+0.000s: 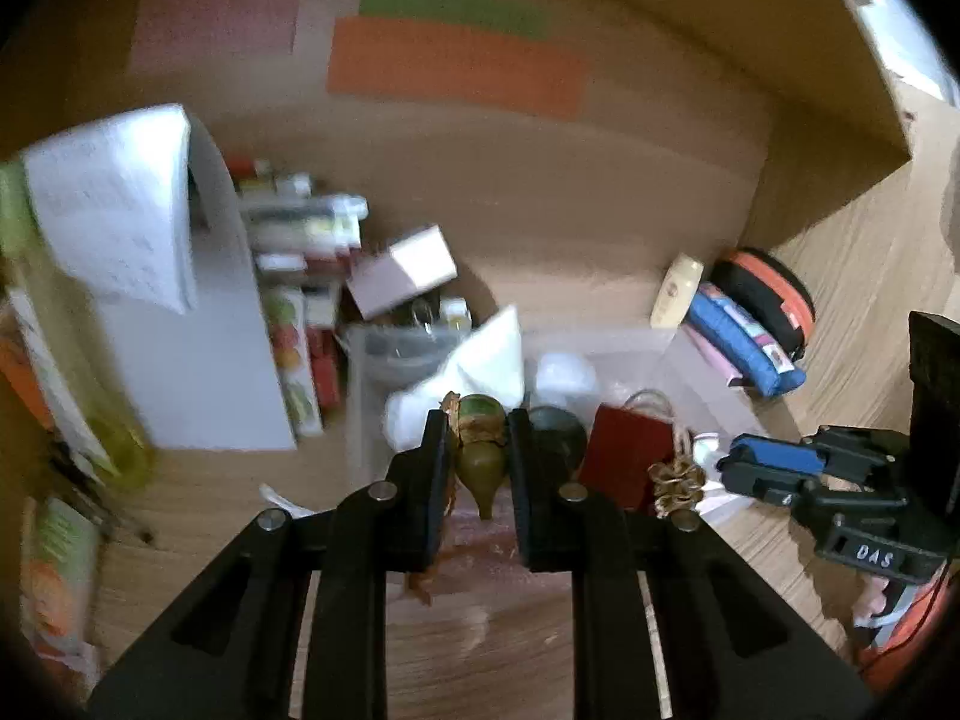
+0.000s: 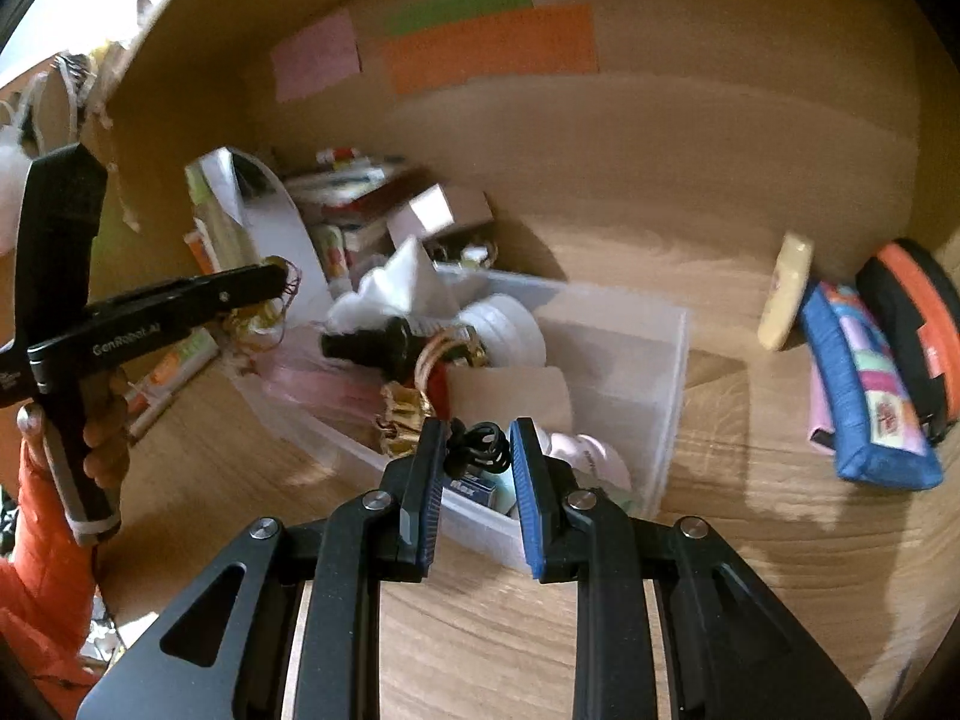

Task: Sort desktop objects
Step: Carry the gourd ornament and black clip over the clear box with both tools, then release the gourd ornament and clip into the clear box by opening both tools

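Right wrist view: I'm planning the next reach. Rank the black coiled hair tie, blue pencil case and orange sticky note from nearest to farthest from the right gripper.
1. Black coiled hair tie, between the right gripper's fingers.
2. Blue pencil case, on the desk, right.
3. Orange sticky note, on the back wall.

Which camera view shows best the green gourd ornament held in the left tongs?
The left wrist view: the green gourd ornament sits centred between the left tongs. In the right wrist view, the left tongs appear side-on, hiding most of it.

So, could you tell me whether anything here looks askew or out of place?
Yes: the white box is tipped at an angle on the clutter behind the bin, and the cream bottle leans tilted beside the blue pouch.
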{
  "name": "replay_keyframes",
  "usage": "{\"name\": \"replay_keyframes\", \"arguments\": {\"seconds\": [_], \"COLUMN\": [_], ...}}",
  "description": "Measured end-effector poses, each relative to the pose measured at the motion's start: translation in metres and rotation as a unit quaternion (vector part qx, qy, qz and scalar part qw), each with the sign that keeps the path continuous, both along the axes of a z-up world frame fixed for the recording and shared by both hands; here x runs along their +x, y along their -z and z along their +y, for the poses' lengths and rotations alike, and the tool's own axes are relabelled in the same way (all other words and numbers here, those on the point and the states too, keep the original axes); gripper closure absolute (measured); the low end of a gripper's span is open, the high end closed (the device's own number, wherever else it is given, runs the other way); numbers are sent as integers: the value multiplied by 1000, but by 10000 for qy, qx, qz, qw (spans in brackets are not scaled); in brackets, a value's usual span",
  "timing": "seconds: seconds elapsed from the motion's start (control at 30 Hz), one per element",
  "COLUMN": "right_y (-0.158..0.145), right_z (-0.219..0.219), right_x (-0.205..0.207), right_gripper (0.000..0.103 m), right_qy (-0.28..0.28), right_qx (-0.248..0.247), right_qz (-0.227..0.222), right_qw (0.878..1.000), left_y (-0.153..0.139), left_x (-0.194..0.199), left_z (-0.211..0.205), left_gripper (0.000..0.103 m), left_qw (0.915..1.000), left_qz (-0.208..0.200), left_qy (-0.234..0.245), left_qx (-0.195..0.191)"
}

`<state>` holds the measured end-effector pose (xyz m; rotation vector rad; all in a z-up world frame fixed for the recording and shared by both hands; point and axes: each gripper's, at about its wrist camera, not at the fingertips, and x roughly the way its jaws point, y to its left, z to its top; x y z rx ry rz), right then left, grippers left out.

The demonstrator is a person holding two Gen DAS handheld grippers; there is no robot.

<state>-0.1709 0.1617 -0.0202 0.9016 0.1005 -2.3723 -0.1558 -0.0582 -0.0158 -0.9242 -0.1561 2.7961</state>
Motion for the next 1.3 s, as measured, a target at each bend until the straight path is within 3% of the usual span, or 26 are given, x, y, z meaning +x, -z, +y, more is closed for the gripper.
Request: {"name": "replay_keyframes", "arguments": {"seconds": [0.33,0.47,1.0,1.03,1.07,1.1,1.17,1.3], "right_y": [9,10,6,4,1,-1,-9,-22], "right_z": [-17,-18,-17,-16,-15,-14,-12,-7], "right_x": [-4,-4,-1,1,4,7,19,34], "right_gripper": [83,83,82,78,67,61,49,45], "right_qy": [-163,-152,-106,-110,-118,-118,-24,106], "right_qx": [171,202,207,189,190,196,229,198], "right_qz": [14,66,1,-23,-17,27,343,689], "right_qw": [9997,9997,9997,9998,9997,9997,9991,9974], "left_y": [16,17,13,12,9,6,-2,-17], "left_x": [-4,-4,-2,0,2,6,15,35], "left_z": [2,0,2,3,4,5,9,16], "left_gripper": [82,75,73,73,71,69,46,27], "left_qw": [9999,10000,9999,9999,10000,10000,9997,9980], "left_qz": [-27,-32,-48,-49,-25,34,201,568], "left_qy": [105,38,-16,-7,7,9,-34,-172], "left_qx": [-95,-67,-98,-95,-86,-84,-126,-223]}}
